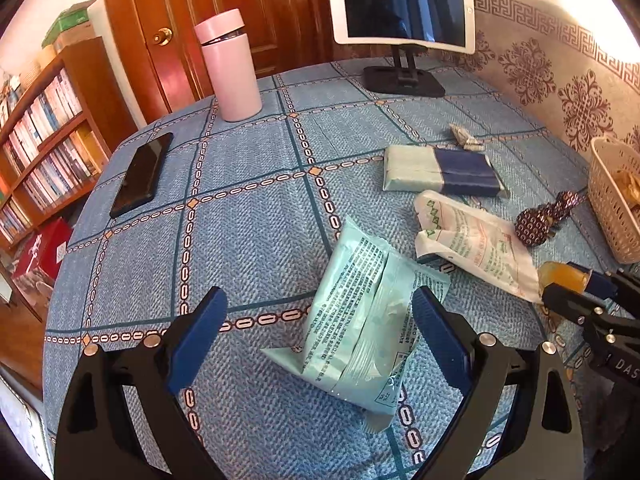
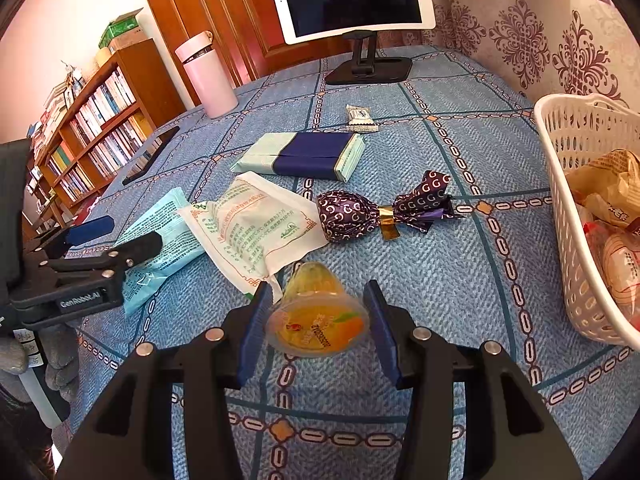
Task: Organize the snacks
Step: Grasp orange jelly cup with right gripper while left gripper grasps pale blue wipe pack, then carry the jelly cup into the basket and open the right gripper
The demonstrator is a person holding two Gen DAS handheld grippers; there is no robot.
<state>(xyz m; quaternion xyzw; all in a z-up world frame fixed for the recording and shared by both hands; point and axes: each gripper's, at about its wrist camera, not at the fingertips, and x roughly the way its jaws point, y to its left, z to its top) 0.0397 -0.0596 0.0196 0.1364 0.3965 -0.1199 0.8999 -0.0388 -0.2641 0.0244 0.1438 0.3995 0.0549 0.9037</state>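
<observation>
Left gripper (image 1: 316, 328) wide open over the blue tablecloth (image 1: 248, 216), straddling a pale-blue snack packet (image 1: 360, 320) but gripping nothing. Right gripper (image 2: 314, 320) also open, blue pads either side of an orange jelly cup (image 2: 318, 320) lying tipped on its side, no contact evident. Between the two, a white sachet (image 2: 256, 228); farther off, a purple twist-wrapped sweet (image 2: 348, 216), a navy-banded pack (image 2: 304, 156) and a small silver candy (image 2: 360, 118). White basket (image 2: 576, 216) at right, already part-filled. Likely slip: rounded cup rolling or squirting out on closure (tapered wall, smooth foil lid). Basket contents cut off at the frame edge; printed labels too blurred to read.
</observation>
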